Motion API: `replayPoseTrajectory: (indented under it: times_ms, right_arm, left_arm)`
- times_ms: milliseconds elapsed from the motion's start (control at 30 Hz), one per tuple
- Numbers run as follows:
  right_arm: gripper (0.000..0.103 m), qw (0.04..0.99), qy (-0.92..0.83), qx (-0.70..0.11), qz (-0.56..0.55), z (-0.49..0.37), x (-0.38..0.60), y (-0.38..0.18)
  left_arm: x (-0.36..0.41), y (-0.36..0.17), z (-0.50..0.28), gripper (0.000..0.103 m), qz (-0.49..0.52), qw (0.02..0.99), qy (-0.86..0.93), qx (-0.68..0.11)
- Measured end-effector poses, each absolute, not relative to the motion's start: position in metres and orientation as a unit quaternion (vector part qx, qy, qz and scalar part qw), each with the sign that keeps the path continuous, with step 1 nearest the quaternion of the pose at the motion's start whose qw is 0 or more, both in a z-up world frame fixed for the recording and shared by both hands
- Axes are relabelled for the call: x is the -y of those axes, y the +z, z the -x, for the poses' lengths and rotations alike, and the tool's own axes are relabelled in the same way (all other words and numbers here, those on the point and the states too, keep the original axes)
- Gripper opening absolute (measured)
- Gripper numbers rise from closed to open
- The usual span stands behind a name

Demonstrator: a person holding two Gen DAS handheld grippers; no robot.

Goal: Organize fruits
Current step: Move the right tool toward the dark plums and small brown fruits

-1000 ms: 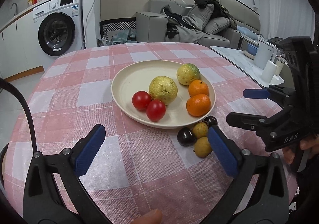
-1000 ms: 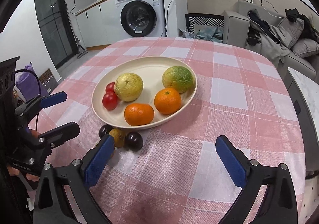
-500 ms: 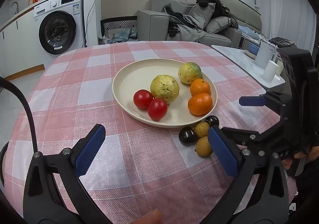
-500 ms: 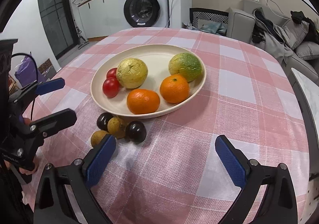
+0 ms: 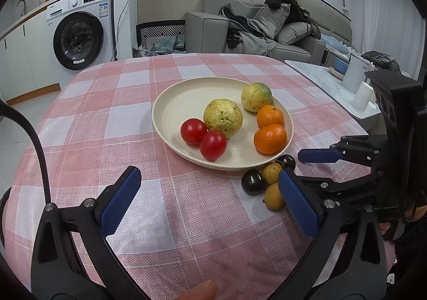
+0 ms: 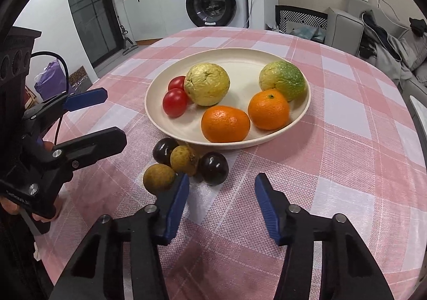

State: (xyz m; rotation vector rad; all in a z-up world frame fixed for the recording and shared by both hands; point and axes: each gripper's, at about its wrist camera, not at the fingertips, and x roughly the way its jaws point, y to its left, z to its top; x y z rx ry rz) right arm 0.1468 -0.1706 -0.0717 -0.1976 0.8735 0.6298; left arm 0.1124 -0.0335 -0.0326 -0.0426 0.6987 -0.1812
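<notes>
Altogether: plate (image 6: pixel 299 118) holds six fruits; four beside.

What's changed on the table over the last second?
The right gripper has dropped closer to the small fruits beside the plate, and its jaws have just been closing, with nothing between them yet. The left gripper stayed put and open; no fruit moved.

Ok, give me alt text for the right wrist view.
Right tongs, open and empty, near two dark plums and two tan fruits beside a cream plate of oranges, tomatoes and guavas on a pink checked tablecloth. Left tongs at left.
</notes>
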Motion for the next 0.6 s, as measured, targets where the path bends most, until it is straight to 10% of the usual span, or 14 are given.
replayPoseTrajectory:
  times_ms: [600]
  right_arm:
    - [0.022, 0.851, 0.324, -0.401, 0.099, -0.1427, 0.1659, -0.0667]
  left_arm:
    - [0.0344, -0.0328, -0.1116, 0.102, 0.019, 0.935, -0.089, -0.342]
